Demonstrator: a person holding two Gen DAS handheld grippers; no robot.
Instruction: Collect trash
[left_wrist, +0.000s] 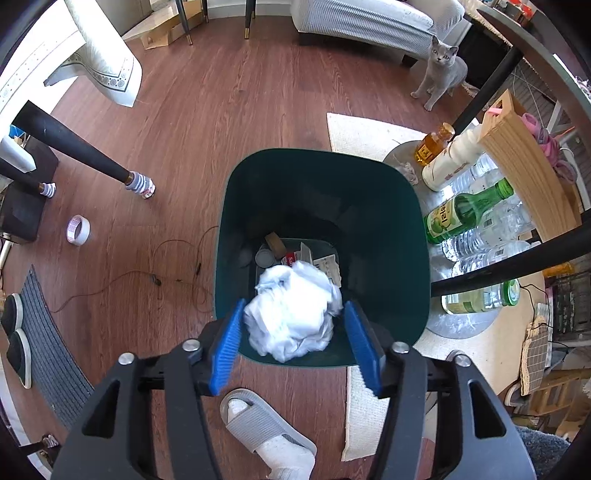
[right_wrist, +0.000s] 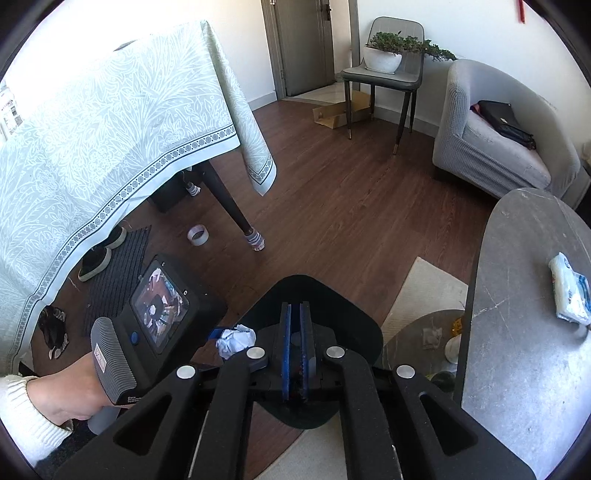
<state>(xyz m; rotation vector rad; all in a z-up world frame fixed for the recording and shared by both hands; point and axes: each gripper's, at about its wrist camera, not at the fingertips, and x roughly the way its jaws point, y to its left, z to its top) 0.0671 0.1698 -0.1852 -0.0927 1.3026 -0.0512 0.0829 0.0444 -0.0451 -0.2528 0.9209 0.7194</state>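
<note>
In the left wrist view, my left gripper is above the near rim of a dark green trash bin. A crumpled white paper ball sits between its blue pads, with small gaps on both sides. Scraps lie at the bin's bottom. In the right wrist view, my right gripper is shut on the black bin lid and holds it raised. The paper ball and the left gripper's handle show to its left.
A grey cat stands by the sofa. Bottles lie on a low round table right of the bin. A tape roll, thin wire, slipper and mat lie on the floor. A tissue pack rests on the grey table.
</note>
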